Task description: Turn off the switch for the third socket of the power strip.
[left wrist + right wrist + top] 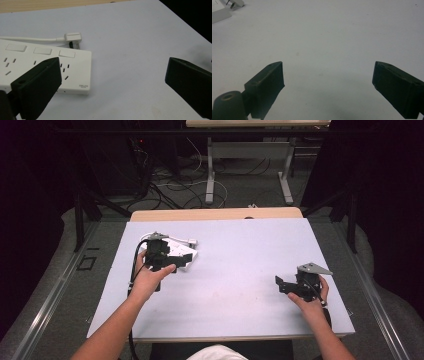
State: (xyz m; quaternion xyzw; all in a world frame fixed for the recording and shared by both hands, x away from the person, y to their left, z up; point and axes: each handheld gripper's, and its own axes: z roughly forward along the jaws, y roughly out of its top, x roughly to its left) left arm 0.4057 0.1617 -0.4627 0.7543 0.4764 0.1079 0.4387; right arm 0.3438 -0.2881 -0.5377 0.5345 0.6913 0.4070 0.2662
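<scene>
Right gripper [286,286] — nearest the person, at approx. 4 o'clock on the table [240,305]. Jaws spread wide, nothing between them; bare surface ahead in the right gripper view.

Left gripper [176,261] — at approx. 10 o'clock, over the near end of the white power strip [37,65]. Jaws also wide apart, holding nothing. In the left gripper view one jaw overlaps the strip's socket face; the other sits well clear over bare table.

Plug [73,38] w/ white cable lies just beyond the strip's far edge, towards 11 o'clock, not inserted.

Risk, as judged: closing from this offset would catch one corner only — strip likely pivots or skids on the smooth mat. Plug pins point sideways; a poor grab could twist the plug, misaligning it w/ the socket.
</scene>
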